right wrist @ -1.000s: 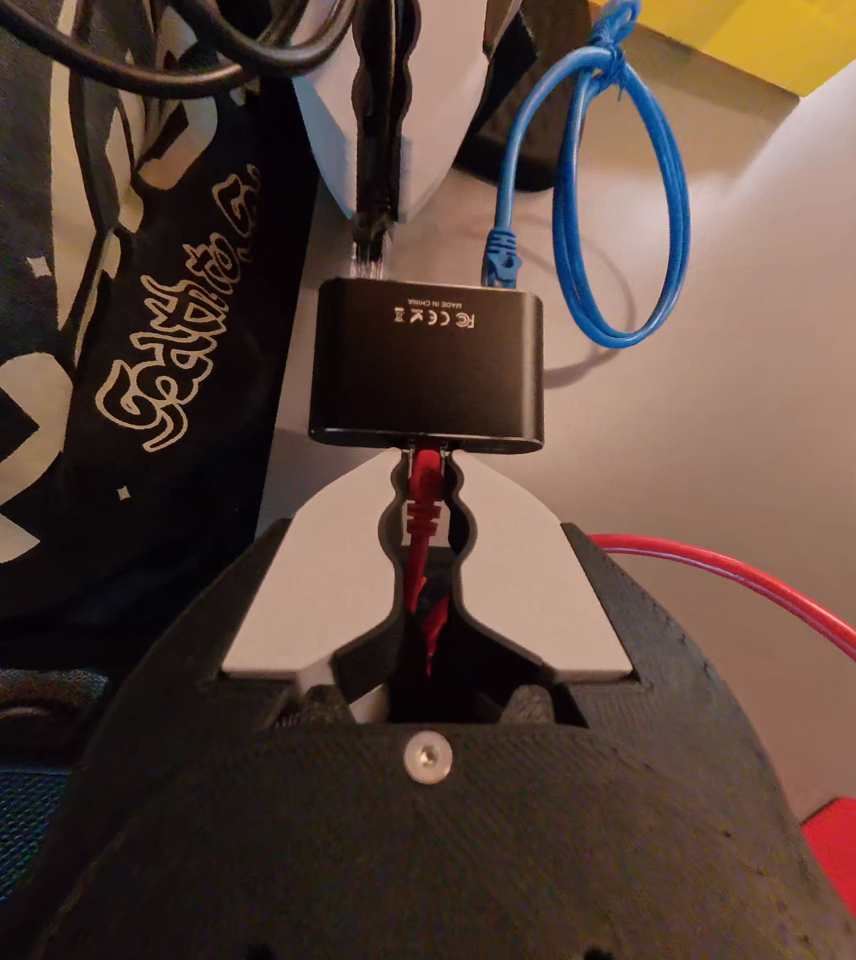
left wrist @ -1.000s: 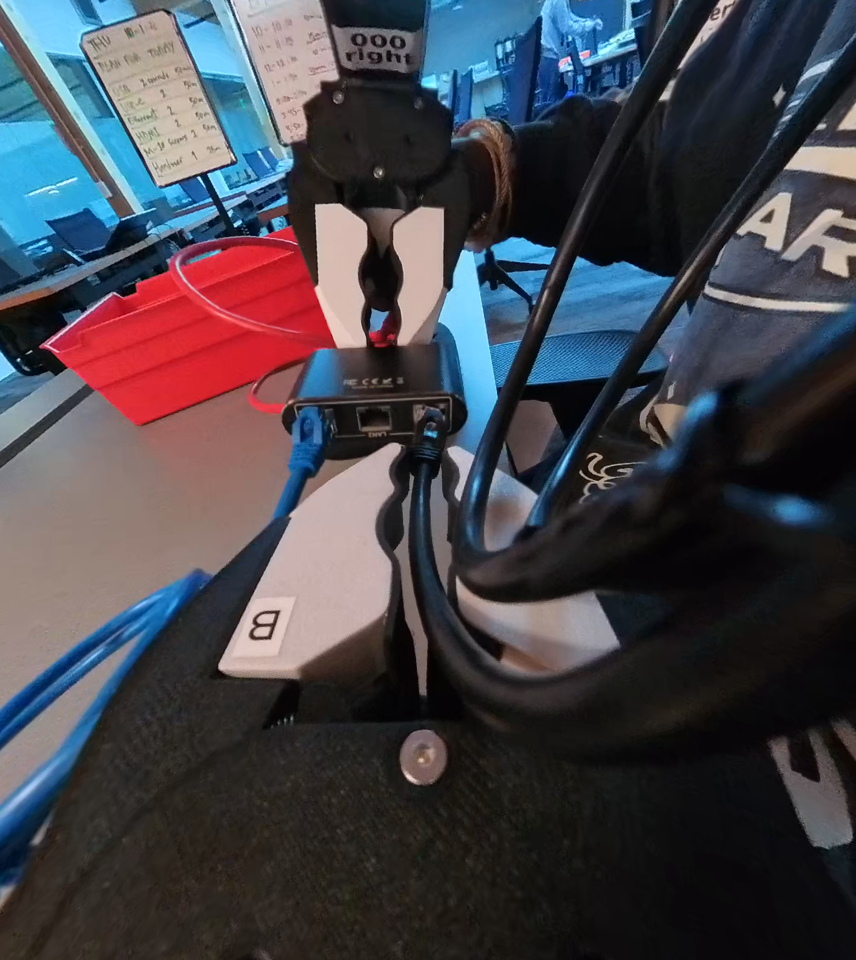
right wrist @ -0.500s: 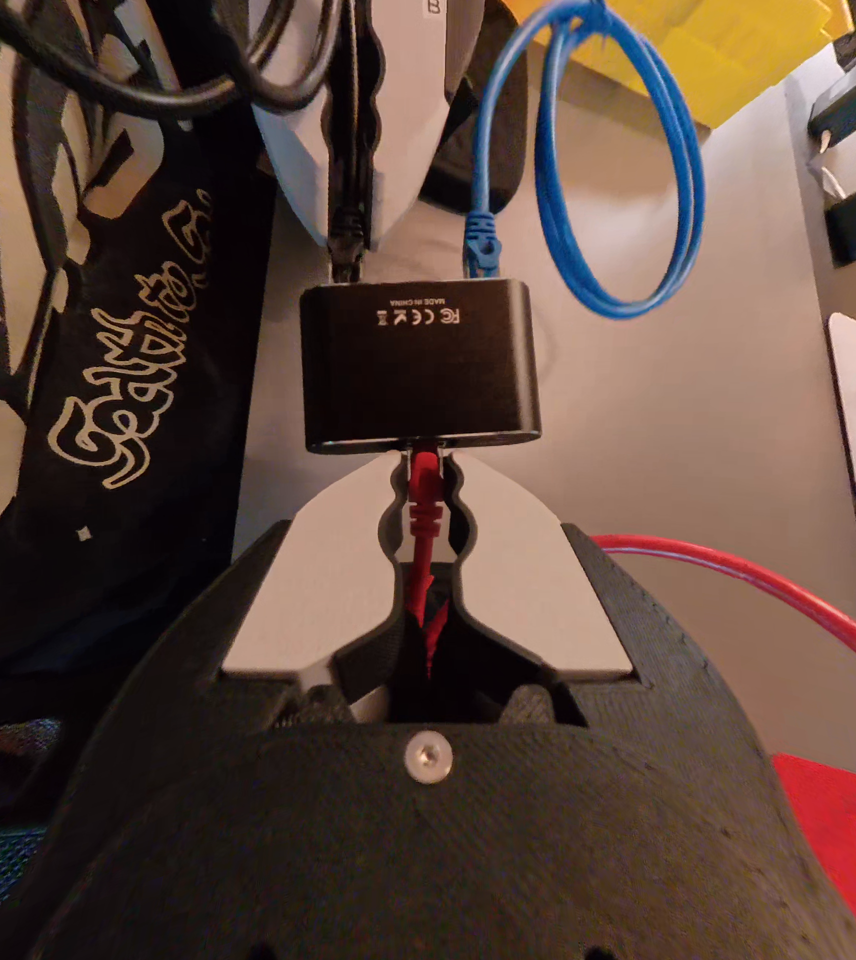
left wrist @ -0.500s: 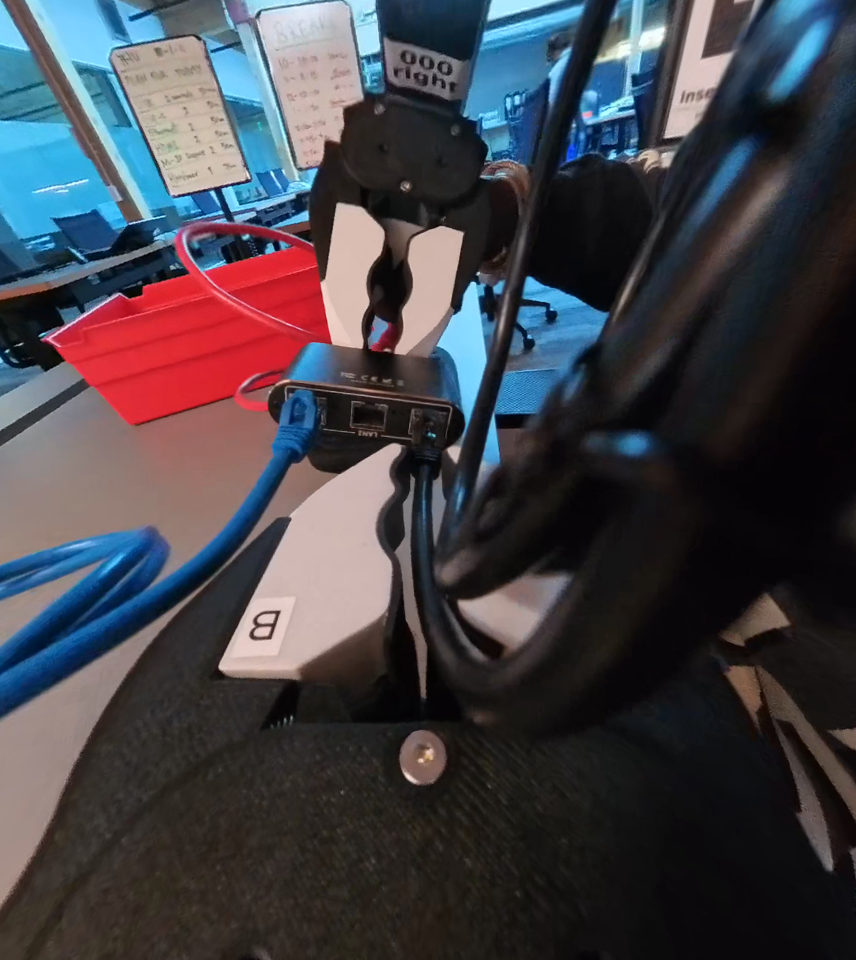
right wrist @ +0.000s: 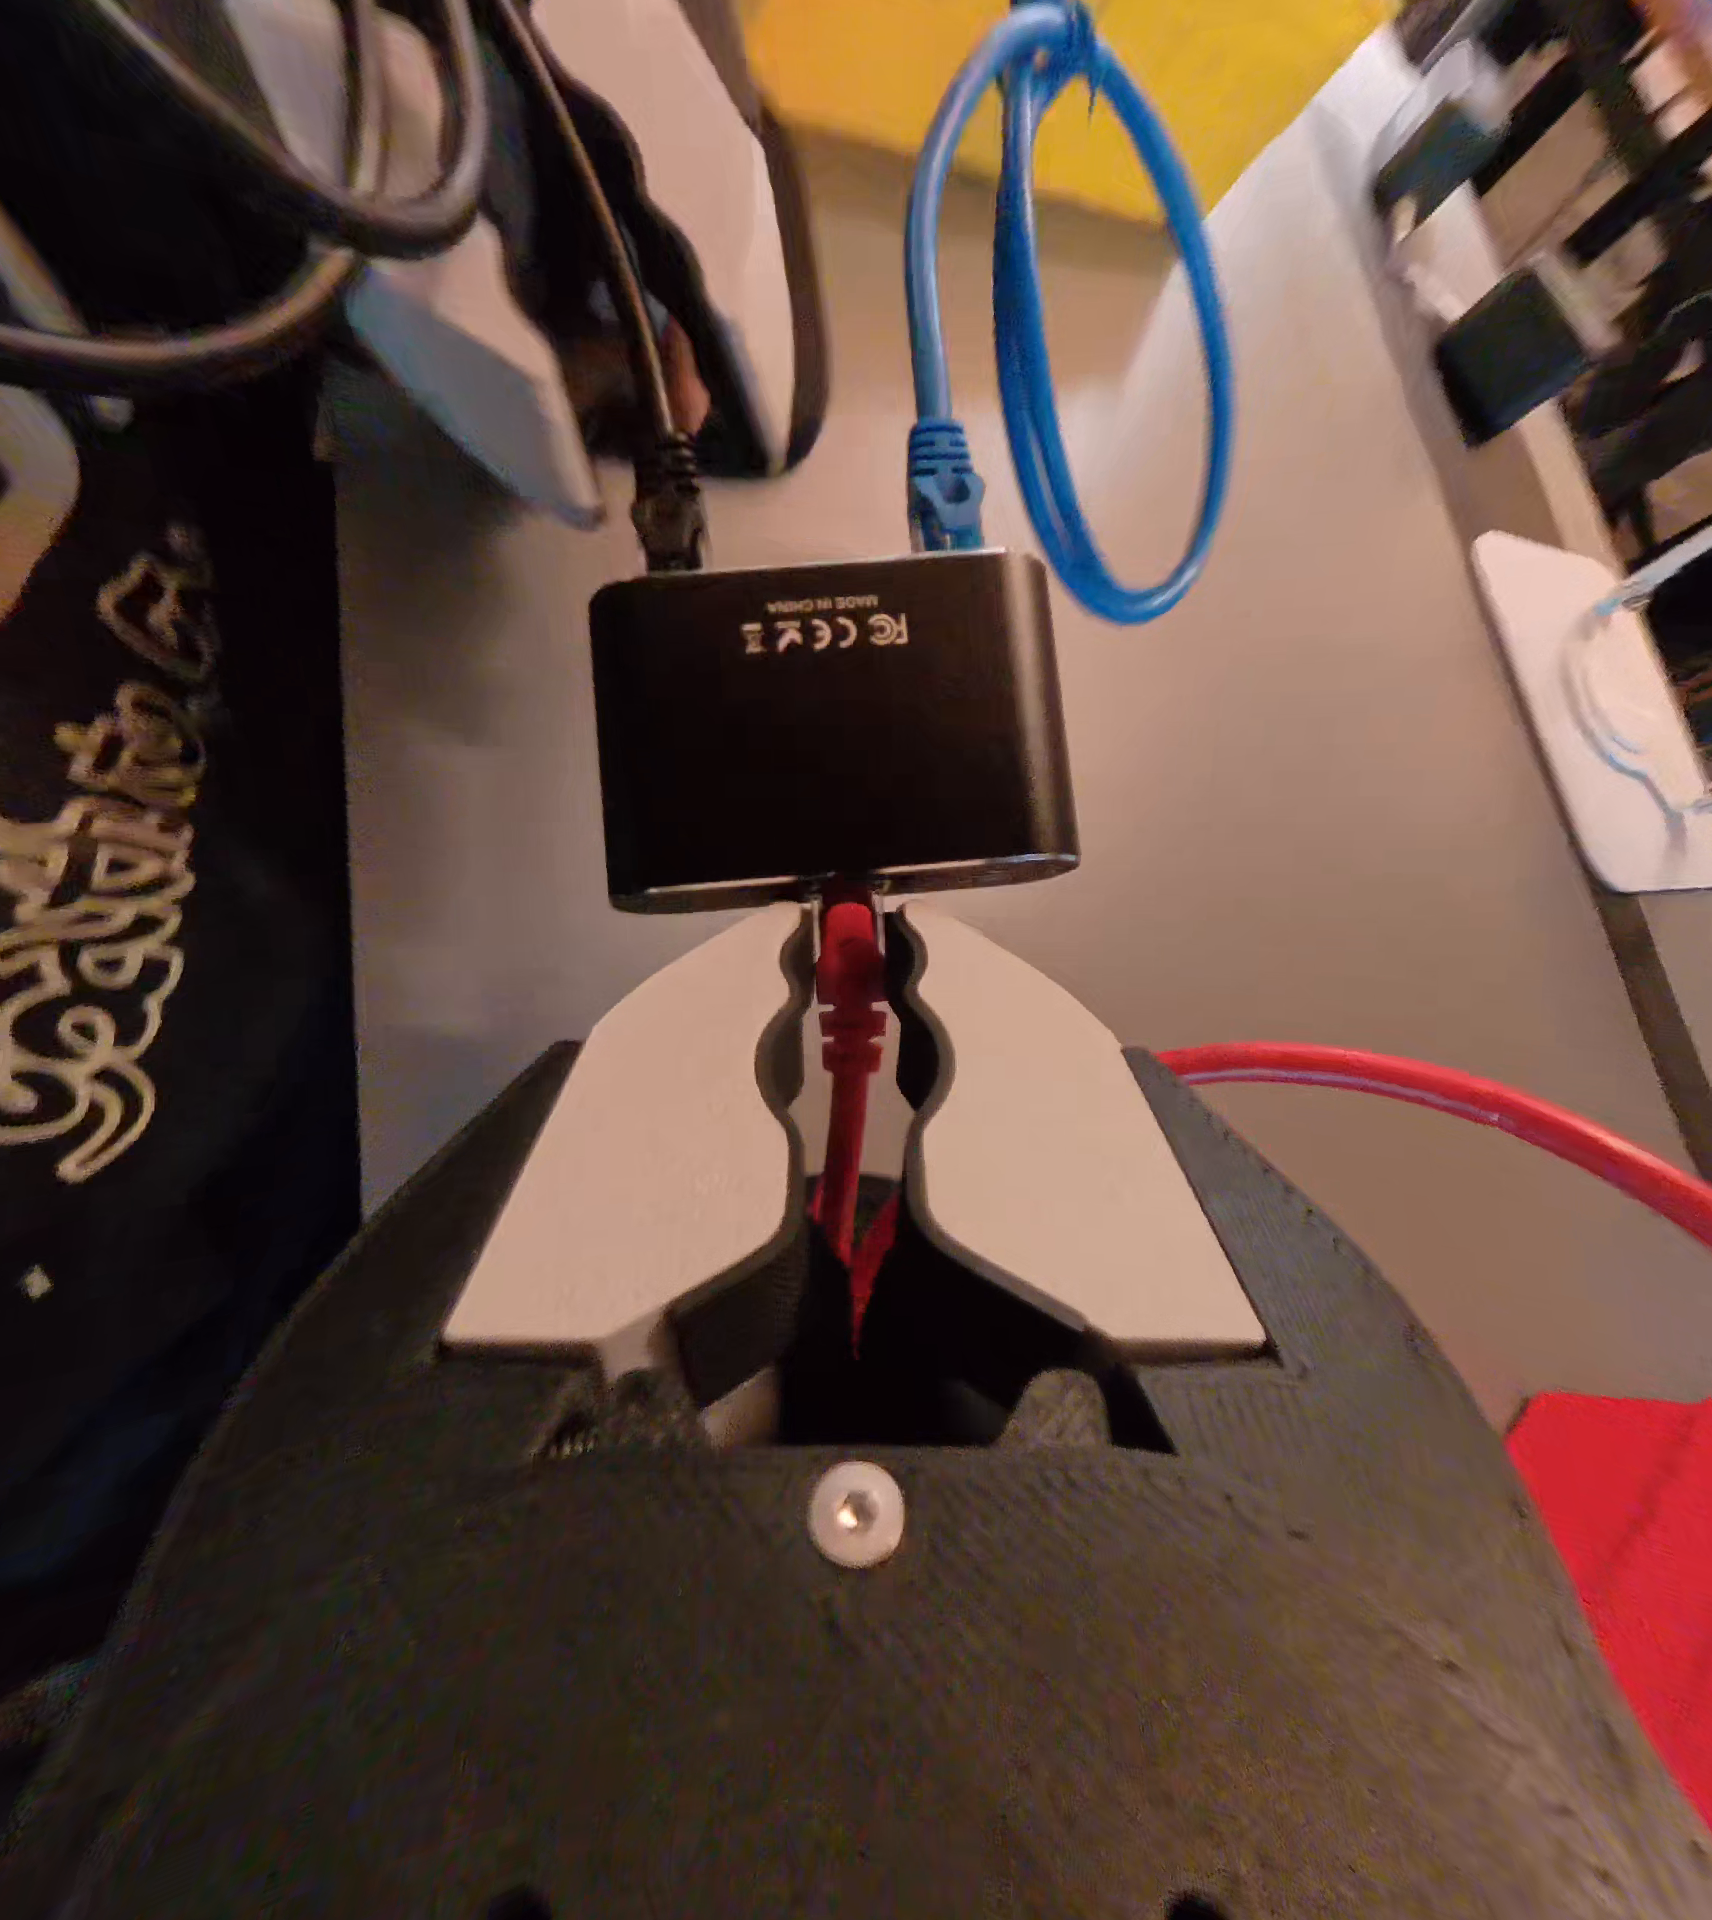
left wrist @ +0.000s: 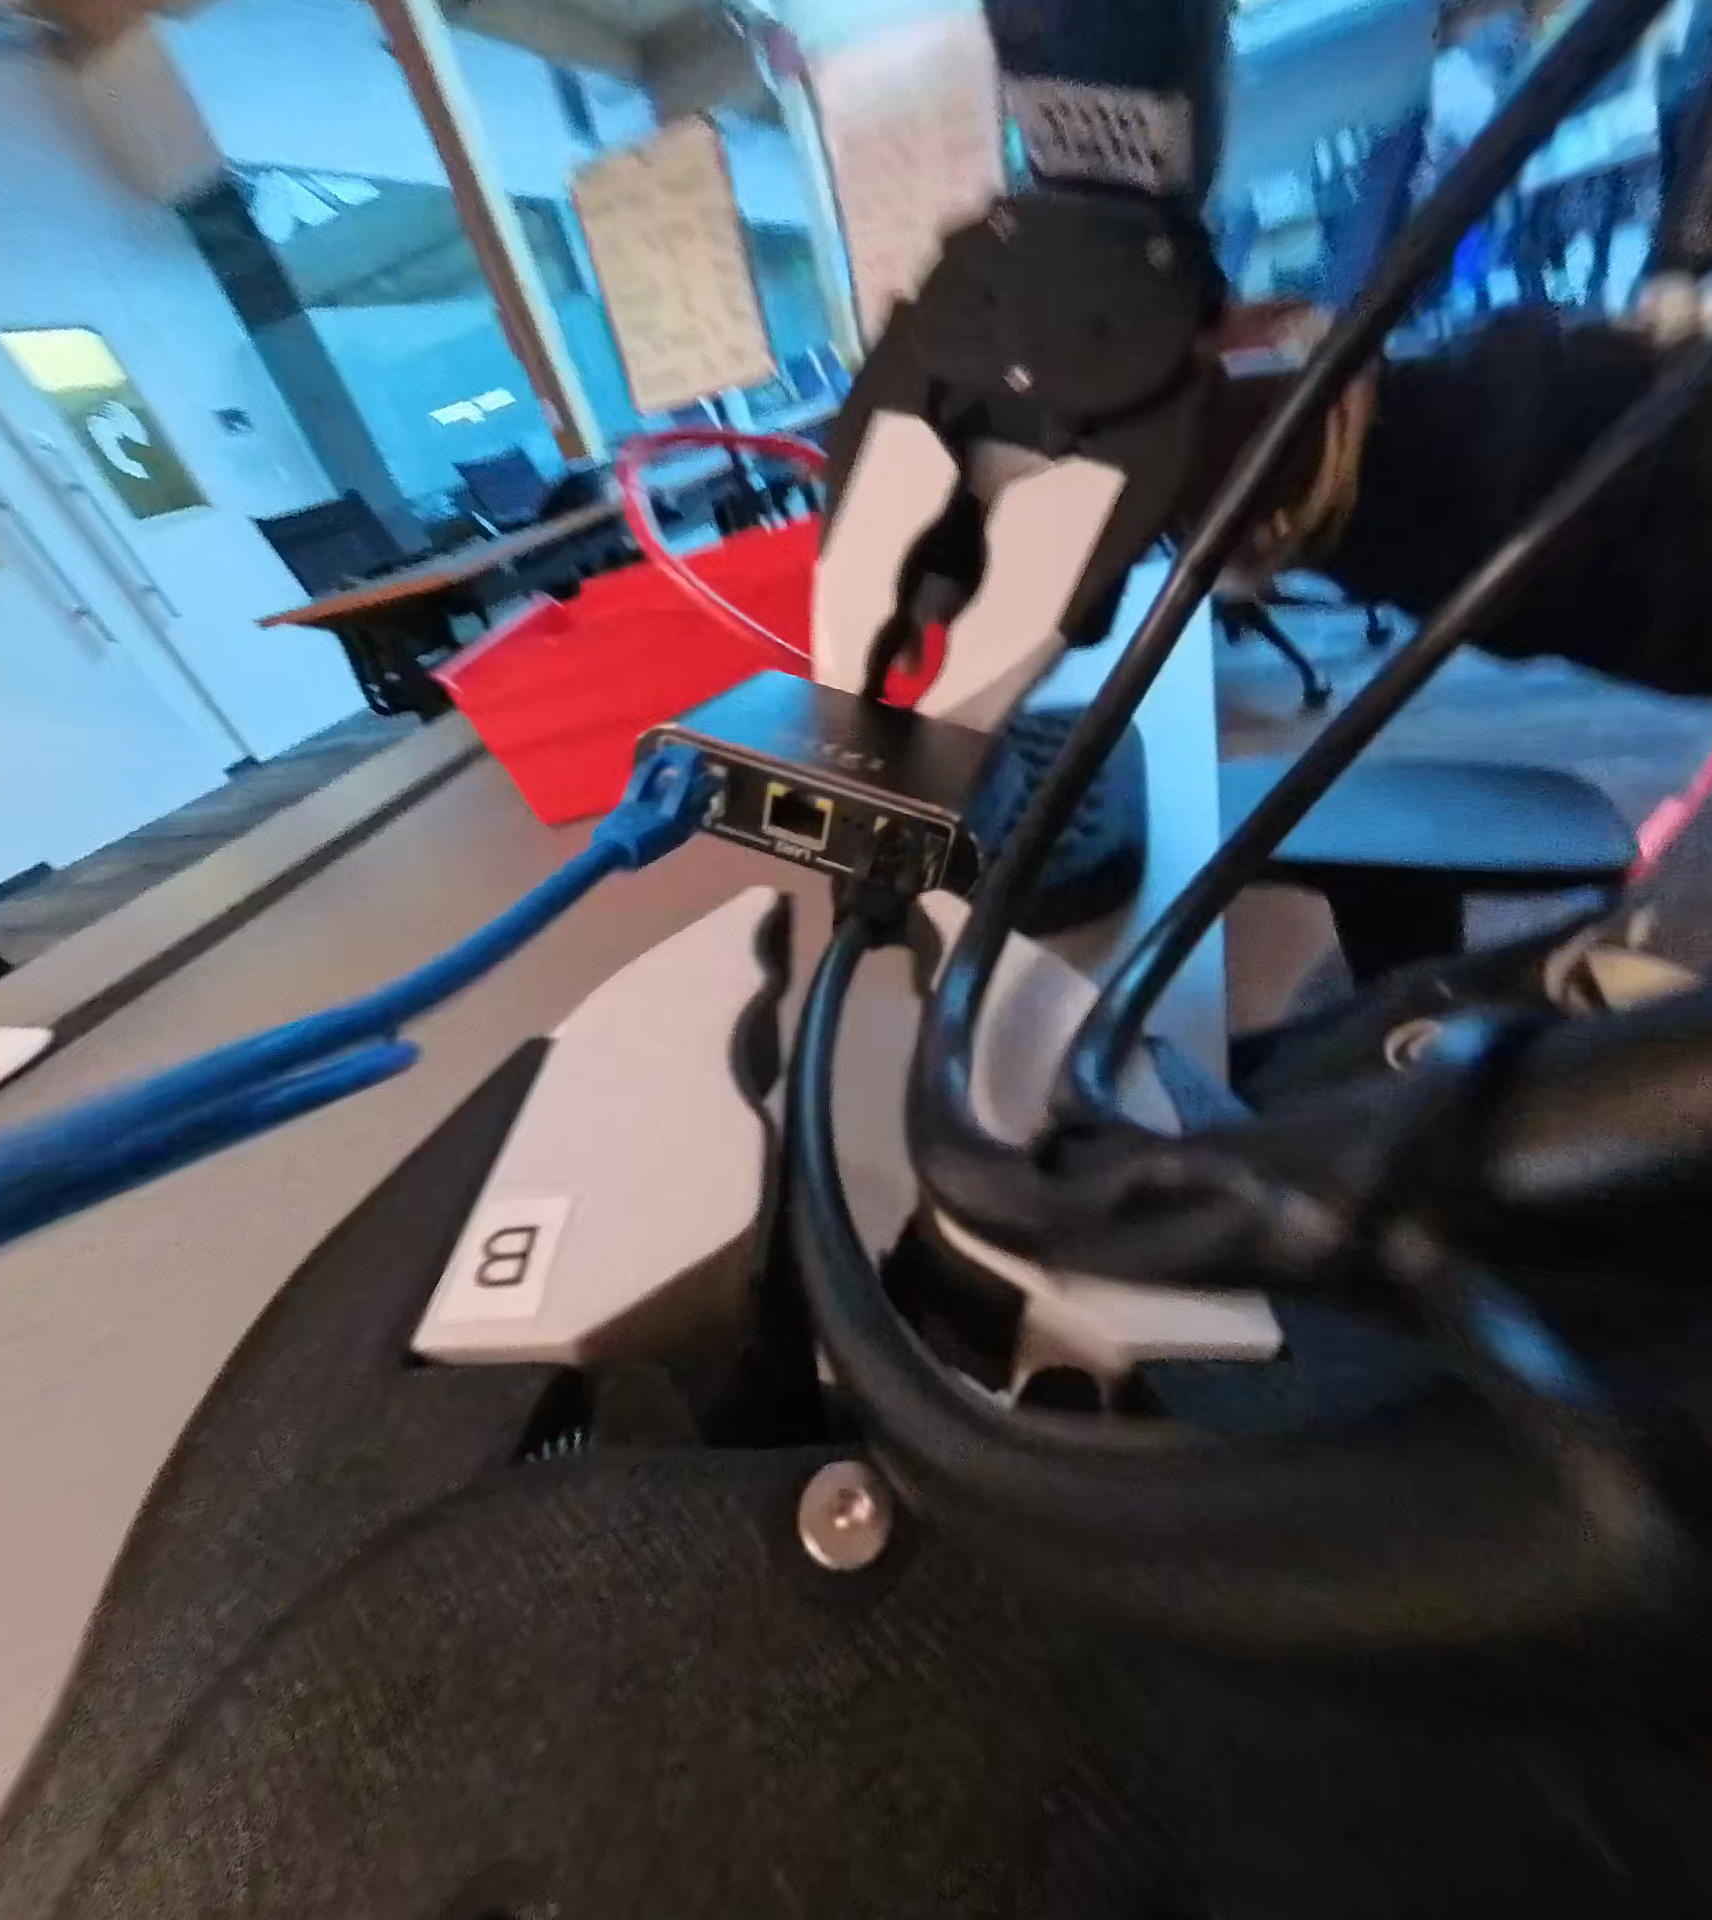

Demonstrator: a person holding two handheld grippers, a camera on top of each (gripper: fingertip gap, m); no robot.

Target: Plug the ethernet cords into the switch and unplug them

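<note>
The black switch is tilted between my two grippers; it also shows in the left wrist view. The blue cord and the black cord are plugged into its outer ports, and the middle port is empty. My left gripper has its jaws a little apart around the black cord, just behind the plug. My right gripper is shut on the red cord, whose plug sits in the opposite side.
A red bin stands behind the right gripper and a yellow bin behind the left. A person's dark printed shirt lies along the table edge. A white pad and dark gear lie across the grey table. The gap from one gripper's tips to the other's is roughly 8 cm.
The black plug has gone from just outside the switch into its port. The switch and both views have tilted. The left jaws have eased slightly apart around the black cord.
</note>
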